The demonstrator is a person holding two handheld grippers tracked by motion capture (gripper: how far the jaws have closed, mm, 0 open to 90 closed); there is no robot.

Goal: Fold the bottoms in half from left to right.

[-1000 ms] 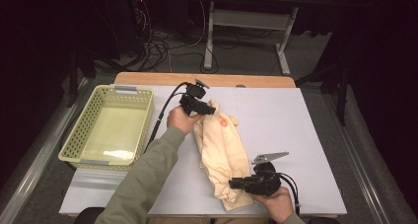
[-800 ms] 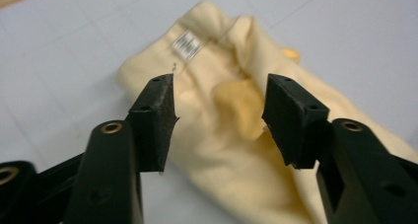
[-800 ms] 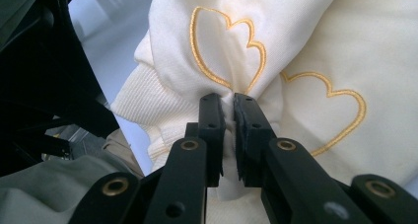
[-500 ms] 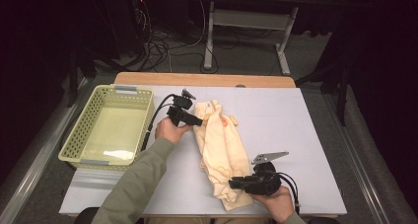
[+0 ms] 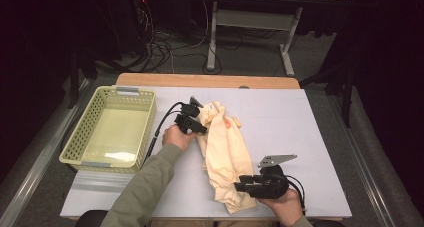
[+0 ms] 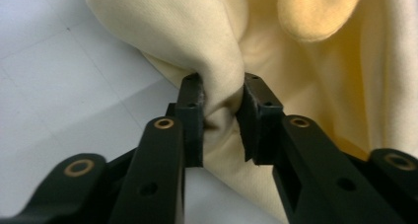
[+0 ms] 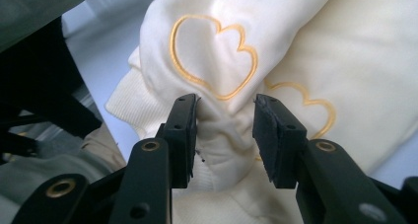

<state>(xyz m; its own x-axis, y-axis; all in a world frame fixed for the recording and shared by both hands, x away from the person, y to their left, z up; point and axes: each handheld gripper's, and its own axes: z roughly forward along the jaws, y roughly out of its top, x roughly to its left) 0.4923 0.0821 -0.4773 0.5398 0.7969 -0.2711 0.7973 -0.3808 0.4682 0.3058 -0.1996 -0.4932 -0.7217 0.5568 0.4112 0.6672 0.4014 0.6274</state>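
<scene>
**Garment pinched at both ends**

Left gripper fingers clamp a fold of the cream garment; right gripper fingers pinch its near end. It lies lengthwise between them on the desk, basket beside the left hand.

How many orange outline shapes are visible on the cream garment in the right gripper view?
2: one just above the jaws, one partly behind the right jaw. Folds of the garment may hide more.

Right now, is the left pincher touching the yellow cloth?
Touching. The left gripper view shows the left gripper with both jaws pressed against a bunched fold of the cream garment.
</scene>
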